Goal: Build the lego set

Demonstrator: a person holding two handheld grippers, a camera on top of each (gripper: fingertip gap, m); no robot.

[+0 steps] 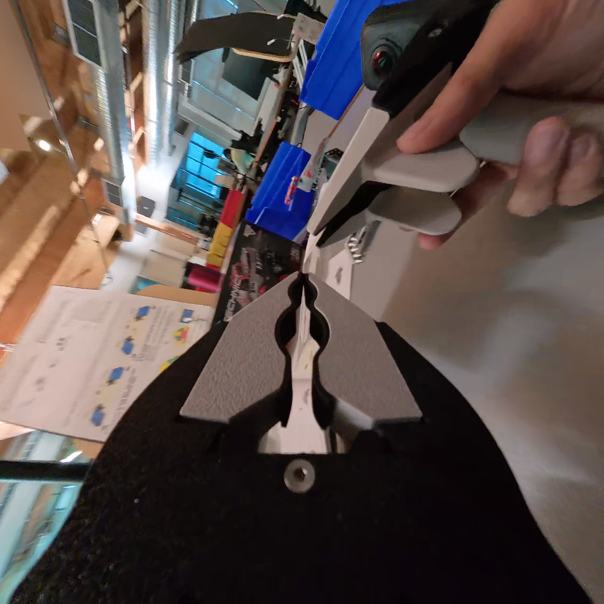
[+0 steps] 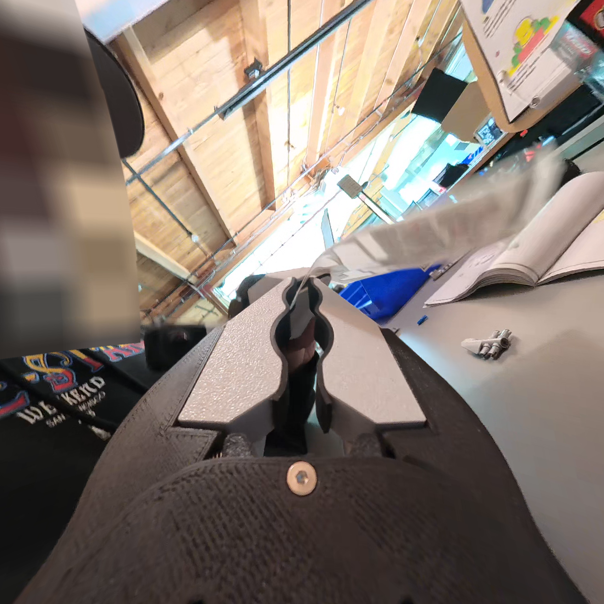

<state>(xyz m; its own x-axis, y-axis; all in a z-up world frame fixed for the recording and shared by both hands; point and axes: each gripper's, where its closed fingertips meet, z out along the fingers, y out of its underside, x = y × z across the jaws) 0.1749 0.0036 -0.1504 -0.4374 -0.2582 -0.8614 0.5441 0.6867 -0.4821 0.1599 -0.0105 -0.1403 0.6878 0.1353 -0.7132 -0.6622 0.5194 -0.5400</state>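
Above the grey table (image 2: 490,425), both tools pinch a thin bag's (image 2: 441,228) edges, left (image 1: 303,277), right (image 2: 302,281).

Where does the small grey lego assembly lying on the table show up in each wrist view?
Left wrist view: the grey lego assembly is upper centre-right, on the table, just below the tips of the right tool.
Right wrist view: the assembly is right of centre, alone on the grey tabletop, nearer than the open booklet.
Shared landmark: the printed sheet with coloured brick pictures.
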